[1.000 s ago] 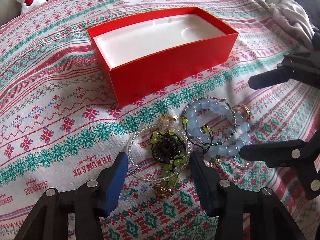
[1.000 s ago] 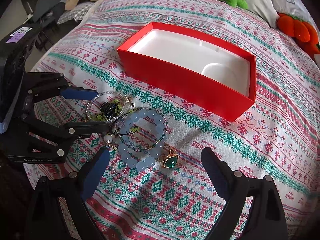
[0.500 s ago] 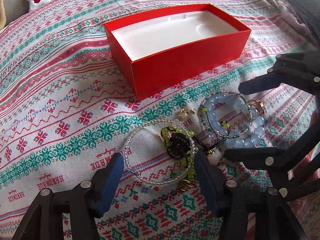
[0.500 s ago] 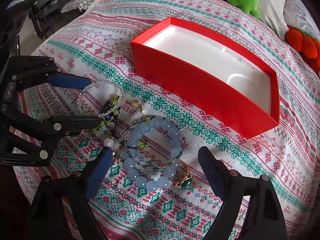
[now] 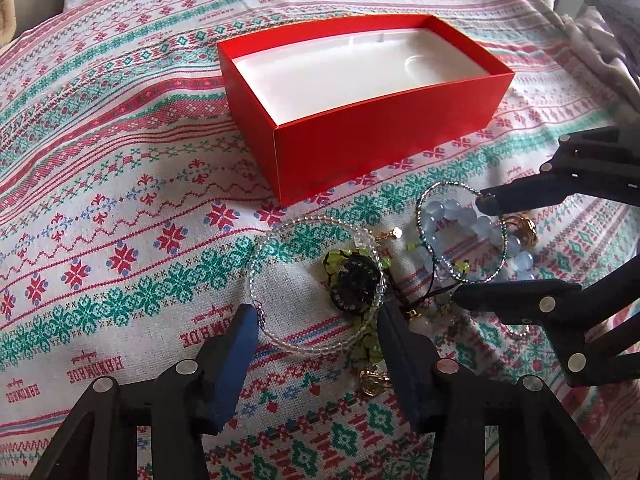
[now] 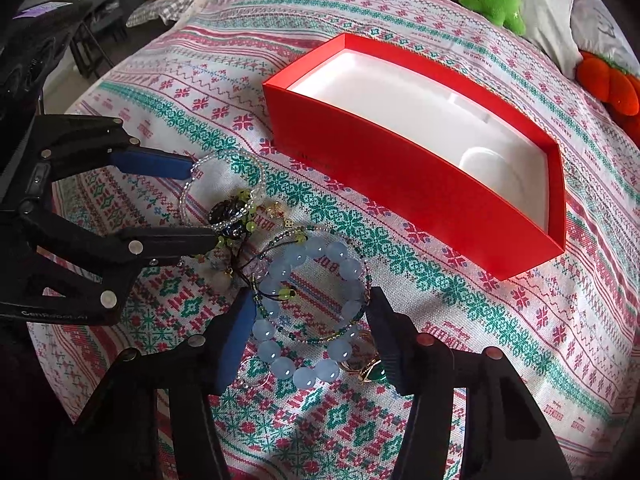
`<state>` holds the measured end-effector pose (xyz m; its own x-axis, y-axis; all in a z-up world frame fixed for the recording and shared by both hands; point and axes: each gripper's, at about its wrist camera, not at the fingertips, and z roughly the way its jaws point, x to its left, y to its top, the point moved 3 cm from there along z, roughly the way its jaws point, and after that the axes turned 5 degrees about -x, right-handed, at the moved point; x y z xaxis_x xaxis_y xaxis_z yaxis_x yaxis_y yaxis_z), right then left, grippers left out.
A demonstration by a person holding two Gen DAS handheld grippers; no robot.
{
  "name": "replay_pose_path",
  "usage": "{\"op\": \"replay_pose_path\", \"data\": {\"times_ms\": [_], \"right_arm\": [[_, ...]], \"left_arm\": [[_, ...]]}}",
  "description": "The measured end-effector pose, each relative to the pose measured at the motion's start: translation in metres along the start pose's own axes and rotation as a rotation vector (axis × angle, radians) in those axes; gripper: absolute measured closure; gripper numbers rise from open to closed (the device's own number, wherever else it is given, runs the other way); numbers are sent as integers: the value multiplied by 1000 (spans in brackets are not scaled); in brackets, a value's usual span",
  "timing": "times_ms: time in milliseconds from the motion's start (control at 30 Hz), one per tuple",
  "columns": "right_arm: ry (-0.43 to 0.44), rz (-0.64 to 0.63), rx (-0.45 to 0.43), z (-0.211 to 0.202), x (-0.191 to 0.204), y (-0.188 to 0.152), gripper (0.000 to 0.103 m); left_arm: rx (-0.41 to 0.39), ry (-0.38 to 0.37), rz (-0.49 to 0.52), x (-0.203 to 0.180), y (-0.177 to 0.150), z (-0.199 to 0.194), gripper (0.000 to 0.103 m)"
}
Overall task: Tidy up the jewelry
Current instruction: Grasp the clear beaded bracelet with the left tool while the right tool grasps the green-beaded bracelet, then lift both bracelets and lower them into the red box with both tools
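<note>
jewelry lies heaped on the patterned cloth (image 5: 120, 184) just in front of the red box (image 5: 384, 152), whose white moulded liner holds nothing yet. my right hand-held gripper (image 6: 310, 322) has dropped closer over the last second and narrowed from wide to about half; its jaws are closing with the pale blue bead bracelet (image 6: 316, 316) between them, the pads at its outer edges though i cannot tell if they press. my left hand-held gripper (image 5: 316, 330) has hardly moved, its jaws also closing, half wide around the clear bead bracelet (image 5: 316, 280) and the dark round charm with green beads (image 5: 354, 280). as i judge it, both pickups are starting and the box comes next. blue beads look smooth, glossy and round; a thin strand of tiny green beads and a black cord cross them, so a tangle may drag along. a gold ring with a green stone (image 6: 370, 370) sits just beside my right pad. the cloth is woven, the box stiff card.
</note>
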<state>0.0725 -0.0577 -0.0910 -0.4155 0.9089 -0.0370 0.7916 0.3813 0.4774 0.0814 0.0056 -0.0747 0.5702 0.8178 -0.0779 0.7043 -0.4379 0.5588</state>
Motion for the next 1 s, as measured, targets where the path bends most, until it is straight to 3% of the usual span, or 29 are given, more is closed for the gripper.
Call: {"op": "replay_pose_path", "data": {"times_ms": [400,467,633,700,767,833,1000], "right_arm": [[-29,61,-57,-33,-25,-2,44],[-33,70,-70,-39,-29,-2,44],[-41,91,-91,-54,-41,-4,44],[-42,102,-95,-57,-44,-4,44],[-40,111,-95,-60,-48,-6,44],[-41,117,-89,-61,-49,-8,44],[-43,120,-71,-58,-49,-9,44]], "left_arm": [[-72,-11,8,-11,10,-25,52],[-81,-15,10,-14,13,-29,75],[-70,-3,6,-15,17,-30,77],[-46,5,3,-15,15,-27,71],[-37,1,-11,-14,14,-26,45],[-45,-13,-23,-13,15,-25,33],[4,-57,-16,-24,17,-10,29]]}}
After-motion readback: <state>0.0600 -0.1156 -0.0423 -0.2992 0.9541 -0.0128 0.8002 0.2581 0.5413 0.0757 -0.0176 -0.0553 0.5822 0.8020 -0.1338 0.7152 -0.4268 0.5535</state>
